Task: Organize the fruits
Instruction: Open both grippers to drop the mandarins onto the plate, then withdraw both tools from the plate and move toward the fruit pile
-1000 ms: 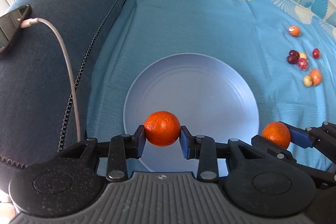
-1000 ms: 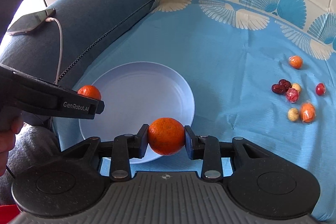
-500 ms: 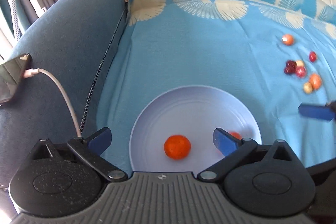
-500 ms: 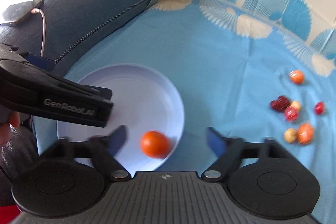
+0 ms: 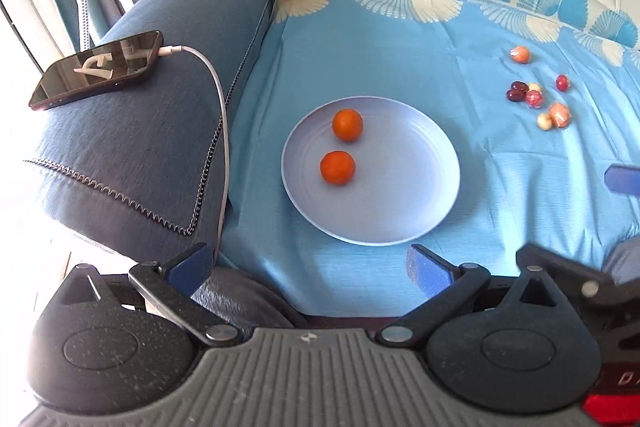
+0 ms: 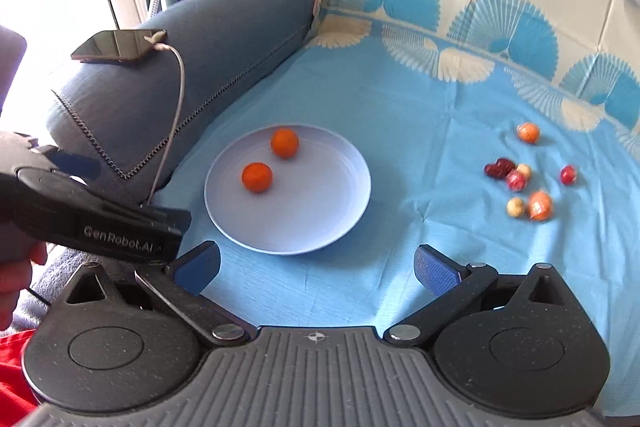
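While both pairs of tongs hang above the near edge of the blue cloth [image 5: 360, 59], two oranges lie loose on the pale lavender plate [image 5: 400, 211]. The farther orange [image 5: 347, 124] and the nearer orange [image 5: 337, 167] sit on the plate's left half, close together but apart. Both are round, bright orange and slightly dimpled, the nearer one a shade redder.

Seen from its own camera, the left tongs [image 5: 308, 269] stand spread wide, blue pads far apart with only cloth and a dark cushion edge between them; they hold nothing. The right tongs [image 6: 316, 267] are opening, their jaws already wide, and nothing lies between the pads but bare cloth. In the right wrist view the left tool's black body juts in from the left, with part of a hand [image 6: 16, 279] behind it.

Well to the right of the plate, a scatter of small fruits [image 6: 520, 179] rests on the cloth: dark red ones bunched together, a lone red one beside them, pale yellowish ones, and two orange ones that look wrapped in clear film, one set farther back. Left of the cloth, a phone [image 5: 98, 69] lies on the blue-grey sofa arm [image 5: 160, 131], a white cable [image 5: 216, 95] plugged into it and trailing down the side.
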{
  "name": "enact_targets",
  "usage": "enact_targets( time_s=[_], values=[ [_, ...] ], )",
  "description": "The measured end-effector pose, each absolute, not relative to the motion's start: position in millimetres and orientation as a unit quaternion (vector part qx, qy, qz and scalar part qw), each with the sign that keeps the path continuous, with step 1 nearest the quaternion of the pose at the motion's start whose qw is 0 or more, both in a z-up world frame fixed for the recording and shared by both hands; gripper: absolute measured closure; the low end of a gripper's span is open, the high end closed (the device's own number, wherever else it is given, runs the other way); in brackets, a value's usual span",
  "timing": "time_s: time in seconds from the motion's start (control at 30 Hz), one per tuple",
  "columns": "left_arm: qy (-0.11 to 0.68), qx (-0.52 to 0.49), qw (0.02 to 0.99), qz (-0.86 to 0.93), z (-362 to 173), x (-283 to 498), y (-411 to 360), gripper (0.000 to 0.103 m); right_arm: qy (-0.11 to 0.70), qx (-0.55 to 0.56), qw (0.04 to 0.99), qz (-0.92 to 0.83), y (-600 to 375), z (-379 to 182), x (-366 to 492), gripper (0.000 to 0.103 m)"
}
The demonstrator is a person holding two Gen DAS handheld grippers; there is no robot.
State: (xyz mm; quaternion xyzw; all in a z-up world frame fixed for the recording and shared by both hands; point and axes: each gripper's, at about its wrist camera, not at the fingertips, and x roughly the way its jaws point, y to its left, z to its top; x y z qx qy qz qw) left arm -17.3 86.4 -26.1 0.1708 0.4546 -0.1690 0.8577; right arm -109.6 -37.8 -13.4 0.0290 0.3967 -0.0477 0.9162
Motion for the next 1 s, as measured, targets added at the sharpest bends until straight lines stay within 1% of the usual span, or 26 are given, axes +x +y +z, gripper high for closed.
enact_targets(
  time_s=[0.23,0.5,1.0],
  values=[
    [0.417,0.165,0.875,-0.181,0,-48,92,0.0,0.364,0.02,0.929,-0.068,-32,7,-145,0.001],
    [0.397,0.165,0.883,-0.186,17,-65,86,0.0,0.336,0.005,0.939,-0.076,-27,21,-171,0.001],
    [0.384,0.168,0.888,-0.187,26,-80,88,0.0,0.316,0.008,0.946,-0.075,-26,28,-187,0.001]
  ],
)
